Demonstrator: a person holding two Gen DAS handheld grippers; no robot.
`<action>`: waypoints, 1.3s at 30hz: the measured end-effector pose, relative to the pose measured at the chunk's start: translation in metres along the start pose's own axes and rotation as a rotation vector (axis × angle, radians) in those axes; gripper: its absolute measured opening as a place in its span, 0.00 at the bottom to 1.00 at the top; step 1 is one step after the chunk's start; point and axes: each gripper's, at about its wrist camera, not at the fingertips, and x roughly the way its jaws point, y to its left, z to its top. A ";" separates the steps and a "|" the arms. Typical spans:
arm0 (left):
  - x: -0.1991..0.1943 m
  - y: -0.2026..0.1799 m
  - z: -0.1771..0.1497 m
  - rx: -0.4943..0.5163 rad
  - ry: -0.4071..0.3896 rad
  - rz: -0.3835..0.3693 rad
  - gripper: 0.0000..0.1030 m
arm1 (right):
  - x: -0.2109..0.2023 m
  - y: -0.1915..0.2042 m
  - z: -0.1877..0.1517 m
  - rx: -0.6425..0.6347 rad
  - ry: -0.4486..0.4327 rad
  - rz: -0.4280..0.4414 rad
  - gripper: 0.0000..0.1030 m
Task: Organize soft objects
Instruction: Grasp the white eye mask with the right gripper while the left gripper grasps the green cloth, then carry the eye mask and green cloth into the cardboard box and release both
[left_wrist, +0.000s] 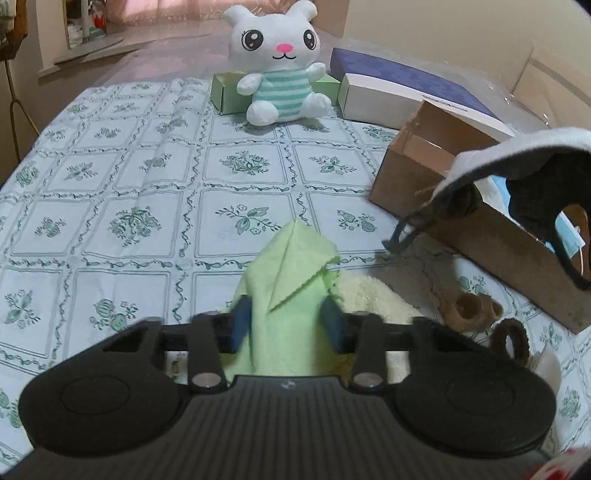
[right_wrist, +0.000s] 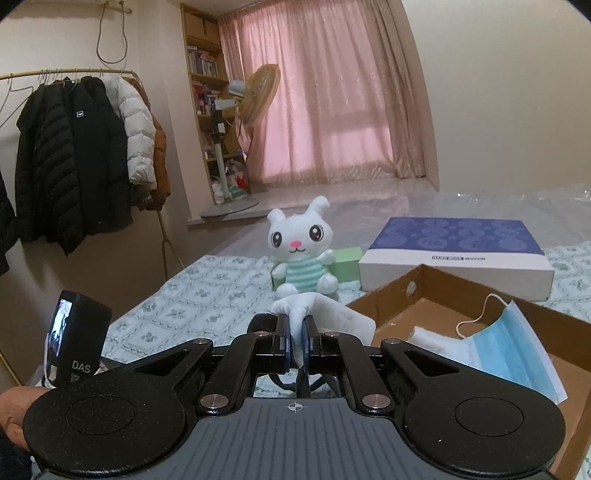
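Left wrist: green cloth (left_wrist: 286, 291) between pads (left_wrist: 240, 325)

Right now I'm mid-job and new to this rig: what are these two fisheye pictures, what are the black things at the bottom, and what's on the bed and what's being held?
There is no robot arm here: a person carries a two-finger gripper in each hand, and each picture comes from a camera on one gripper, looking along its fingers.

In the left wrist view, the left gripper has a light green cloth bunched between its blue pads, which look pressed into it. Beside it lie a cream fluffy item and a brown hair tie on the patterned bedsheet.

In the right wrist view, the right gripper is shut on a white cloth item with black edging, held near the open cardboard box. The box holds a blue face mask.

Further back sit a white plush bunny, a green box and a purple-topped box.
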 end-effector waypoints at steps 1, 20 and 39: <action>0.001 0.000 0.000 -0.004 0.001 -0.006 0.15 | -0.001 0.000 -0.001 0.001 0.001 0.001 0.06; -0.106 -0.029 0.021 0.084 -0.197 -0.014 0.01 | -0.059 -0.004 0.028 0.002 -0.087 -0.011 0.06; -0.125 -0.128 0.088 0.177 -0.304 -0.143 0.01 | -0.108 -0.060 0.059 0.021 -0.167 -0.130 0.06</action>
